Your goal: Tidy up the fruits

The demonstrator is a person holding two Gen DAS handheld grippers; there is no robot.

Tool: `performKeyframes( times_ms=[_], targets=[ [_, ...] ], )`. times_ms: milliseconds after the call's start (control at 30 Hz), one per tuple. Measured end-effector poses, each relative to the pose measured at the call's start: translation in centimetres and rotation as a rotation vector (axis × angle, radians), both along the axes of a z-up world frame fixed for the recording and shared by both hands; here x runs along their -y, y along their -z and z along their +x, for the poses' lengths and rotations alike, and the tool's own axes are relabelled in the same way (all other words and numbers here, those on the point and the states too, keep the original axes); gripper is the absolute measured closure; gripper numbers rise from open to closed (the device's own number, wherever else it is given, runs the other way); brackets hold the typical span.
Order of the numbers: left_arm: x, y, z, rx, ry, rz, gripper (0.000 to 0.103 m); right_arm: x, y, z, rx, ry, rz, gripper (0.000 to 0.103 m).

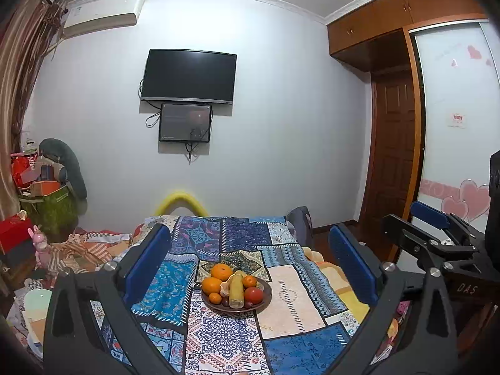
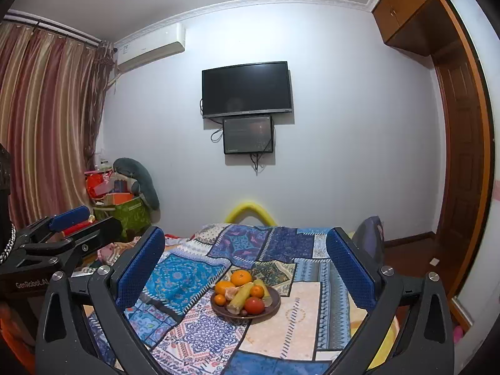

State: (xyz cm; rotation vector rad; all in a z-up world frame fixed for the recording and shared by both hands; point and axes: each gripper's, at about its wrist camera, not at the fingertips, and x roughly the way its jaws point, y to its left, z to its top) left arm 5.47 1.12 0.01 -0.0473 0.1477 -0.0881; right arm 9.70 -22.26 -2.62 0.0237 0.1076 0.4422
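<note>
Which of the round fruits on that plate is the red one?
The tomato, at the plate's near right edge, beside the corn cob. It alone is red; the other round fruits, like the big orange at the back, are orange.

Left gripper fingers spread wide, right gripper likewise, side by side, both level

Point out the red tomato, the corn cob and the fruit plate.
red tomato [image 1: 253, 295], left wrist view, middle of its skin.
corn cob [image 1: 236, 290], left wrist view, mid-length of the cob.
fruit plate [image 2: 276, 301], right wrist view, bare right rim.
</note>
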Motion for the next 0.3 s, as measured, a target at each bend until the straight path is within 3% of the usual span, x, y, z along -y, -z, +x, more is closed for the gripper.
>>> performKeyframes(
  times_ms=[300],
  targets=[
    [0.42,0.26,0.15,-0.007,0.009,0.011,0.000,0.06,0.16,0.32,-0.010,0.000,-0.002,0.000]
  ],
)
